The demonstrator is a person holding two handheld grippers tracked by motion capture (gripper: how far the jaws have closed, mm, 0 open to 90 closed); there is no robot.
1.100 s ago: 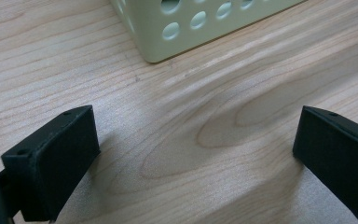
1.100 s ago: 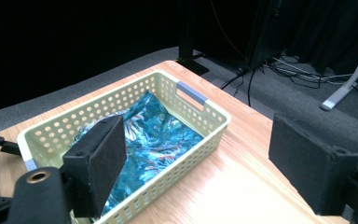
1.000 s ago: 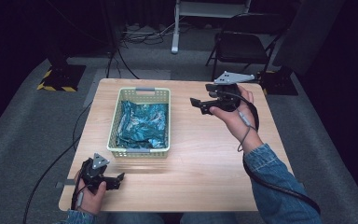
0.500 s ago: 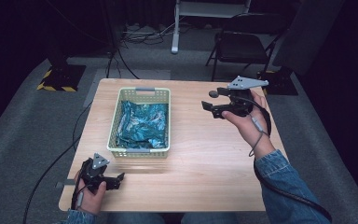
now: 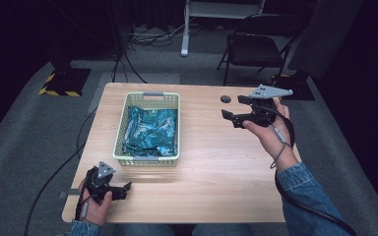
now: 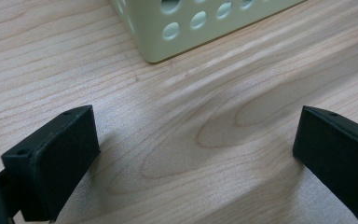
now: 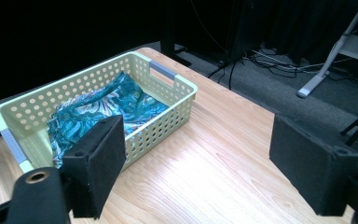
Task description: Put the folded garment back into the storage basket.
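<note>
A pale green perforated basket stands on the left half of the wooden table, with a crumpled teal patterned cloth lying inside it. The right gripper view looks at the basket and the cloth from the side. My right gripper is held above the table's right side, open and empty, pointing left toward the basket. My left gripper rests low at the table's front left corner, open and empty, with a corner of the basket just ahead of its jaws.
A small dark round hole sits in the tabletop near the far edge. Beyond the table are a folding chair, a white stand and cables on the grey floor. A cable trails from the left gripper off the table's left edge.
My right gripper has moved to the right, away from the basket, and come a little nearer to the person. The left gripper has stayed put.
</note>
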